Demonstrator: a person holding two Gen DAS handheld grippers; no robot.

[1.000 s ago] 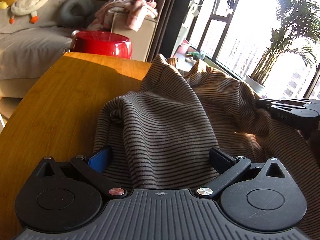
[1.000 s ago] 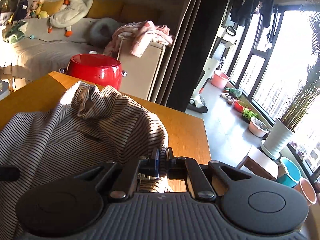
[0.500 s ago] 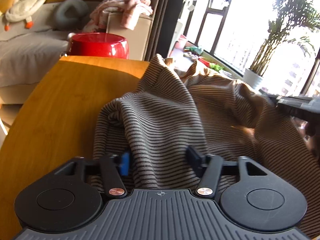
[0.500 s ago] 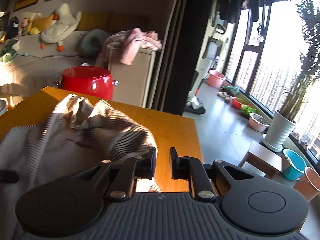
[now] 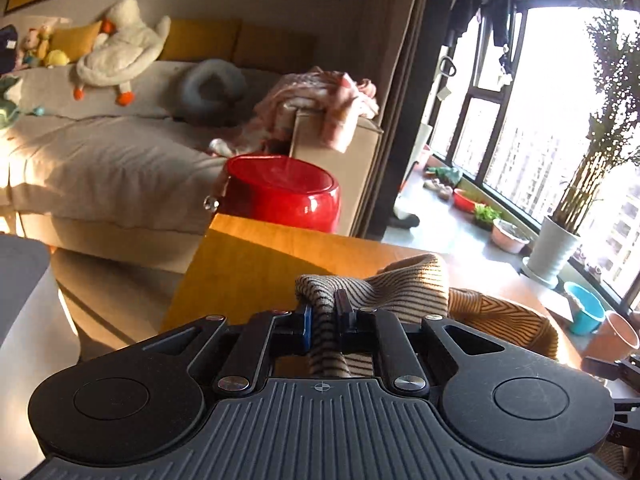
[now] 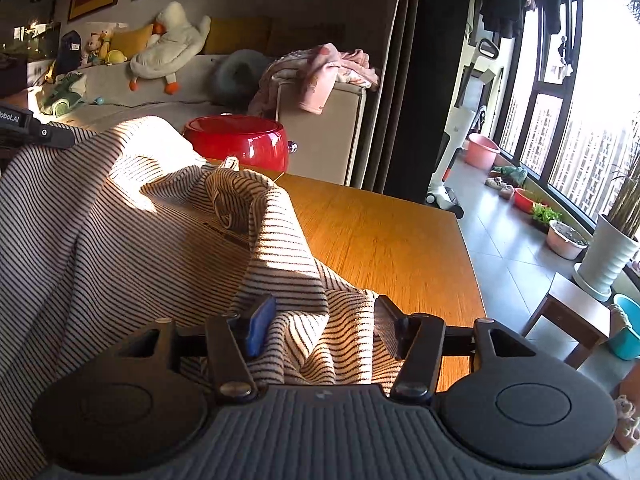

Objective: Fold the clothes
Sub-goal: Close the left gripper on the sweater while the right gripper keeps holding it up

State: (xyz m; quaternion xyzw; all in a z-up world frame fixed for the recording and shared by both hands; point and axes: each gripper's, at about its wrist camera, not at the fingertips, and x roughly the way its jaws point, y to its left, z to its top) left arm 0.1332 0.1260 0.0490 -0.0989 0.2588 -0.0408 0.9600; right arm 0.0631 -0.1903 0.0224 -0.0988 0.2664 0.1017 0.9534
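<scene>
A beige garment with thin dark stripes (image 6: 132,248) lies bunched on the wooden table (image 6: 384,232). My left gripper (image 5: 323,322) is shut on a fold of the striped garment (image 5: 400,292) and holds it lifted above the table (image 5: 256,264). My right gripper (image 6: 320,328) is open, its fingers either side of a rumpled edge of the garment near the table's right side. The left gripper's body shows at the far left of the right wrist view (image 6: 36,134), with cloth hanging from it.
A red round stool (image 5: 282,194) stands past the table's far edge, a beige cabinet with pink clothes (image 5: 320,120) behind it. A sofa with a duck plush (image 5: 120,56) is at the left. Plant pots and basins (image 6: 566,240) line the window at the right.
My left gripper has closed on a fold of the garment and lifted it. My right gripper, shut a second ago, has opened wide over the garment's edge.
</scene>
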